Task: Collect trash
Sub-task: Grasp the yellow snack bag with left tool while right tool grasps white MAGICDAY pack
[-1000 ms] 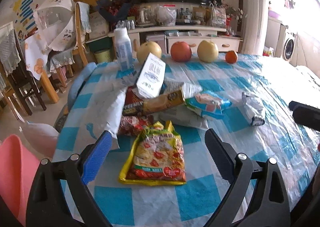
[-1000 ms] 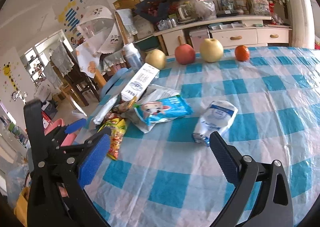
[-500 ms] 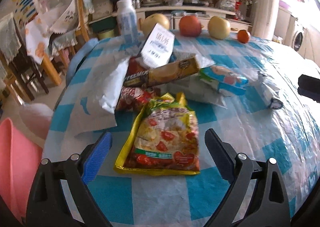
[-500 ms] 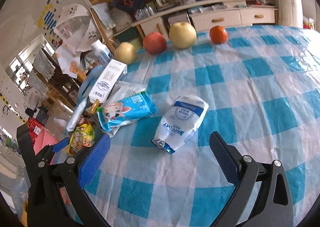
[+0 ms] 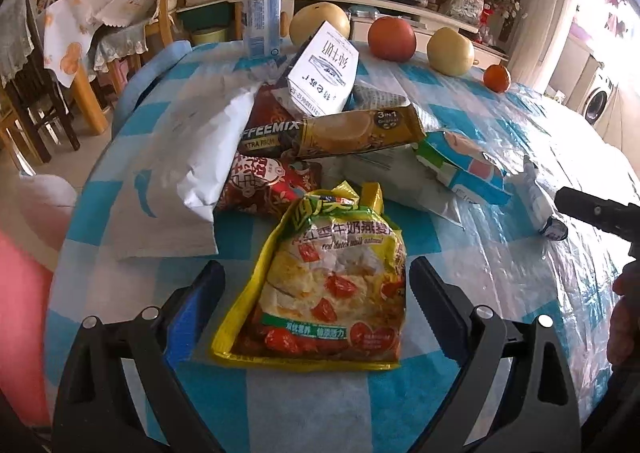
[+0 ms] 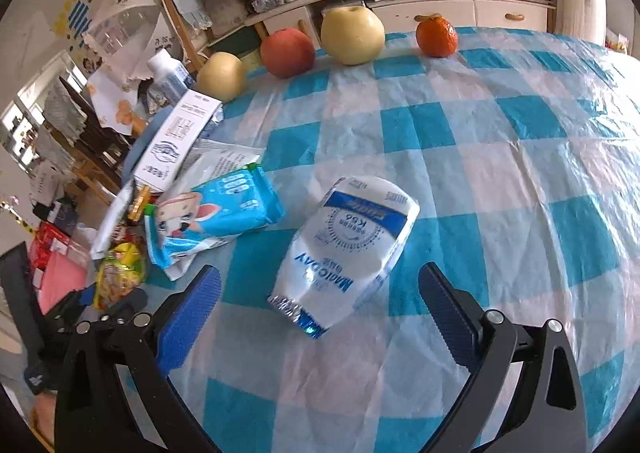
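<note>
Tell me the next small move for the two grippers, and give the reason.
Probably ease the left gripper down and close it on the yellow oatmeal bag: its open jaws already straddle the bag, which lies flat on the checked tablecloth. The right gripper is likewise open, framing the white milk pouch, and could follow.

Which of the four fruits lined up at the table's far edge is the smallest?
The orange mandarin, at the row's right end; the red apple and both pale yellow fruits are clearly larger.
</note>
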Tool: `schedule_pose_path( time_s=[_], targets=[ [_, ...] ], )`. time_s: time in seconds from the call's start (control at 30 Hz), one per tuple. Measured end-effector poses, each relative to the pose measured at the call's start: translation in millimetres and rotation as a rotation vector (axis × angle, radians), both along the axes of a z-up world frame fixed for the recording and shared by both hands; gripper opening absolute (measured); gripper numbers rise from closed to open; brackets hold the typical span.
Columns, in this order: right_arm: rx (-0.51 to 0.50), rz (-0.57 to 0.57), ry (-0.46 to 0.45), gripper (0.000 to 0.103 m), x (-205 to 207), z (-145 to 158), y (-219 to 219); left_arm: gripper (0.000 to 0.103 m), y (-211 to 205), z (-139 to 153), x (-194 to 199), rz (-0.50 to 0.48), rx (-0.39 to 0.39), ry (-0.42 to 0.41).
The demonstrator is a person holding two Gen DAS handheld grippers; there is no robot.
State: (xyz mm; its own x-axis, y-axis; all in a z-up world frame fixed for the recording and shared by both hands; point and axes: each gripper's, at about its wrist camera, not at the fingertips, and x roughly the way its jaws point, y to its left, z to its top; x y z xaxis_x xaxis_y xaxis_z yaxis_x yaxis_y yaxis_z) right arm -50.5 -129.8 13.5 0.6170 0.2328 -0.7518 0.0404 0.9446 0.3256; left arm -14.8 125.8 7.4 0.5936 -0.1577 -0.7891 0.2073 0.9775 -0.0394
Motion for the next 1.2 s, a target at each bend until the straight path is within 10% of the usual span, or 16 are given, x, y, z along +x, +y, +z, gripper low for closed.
schedule_pose_path(
  time_s=[0.6,0.9,1.2],
  targets=[
    [-0.123,-0.016,-0.001,0.08,23,-4,9,0.06,-19,1,10,-0.047,0.002,-0.014],
    [-0.326,0.011,-0.029,0.063,22,-10,25,0.056,-9,2,9,-0.031,-0.073,-0.006],
    [-0.293,0.011,-0.044,0.053,20,-9,18,0.054,3,12,1,-0.036,-0.154,-0.02]
  ],
)
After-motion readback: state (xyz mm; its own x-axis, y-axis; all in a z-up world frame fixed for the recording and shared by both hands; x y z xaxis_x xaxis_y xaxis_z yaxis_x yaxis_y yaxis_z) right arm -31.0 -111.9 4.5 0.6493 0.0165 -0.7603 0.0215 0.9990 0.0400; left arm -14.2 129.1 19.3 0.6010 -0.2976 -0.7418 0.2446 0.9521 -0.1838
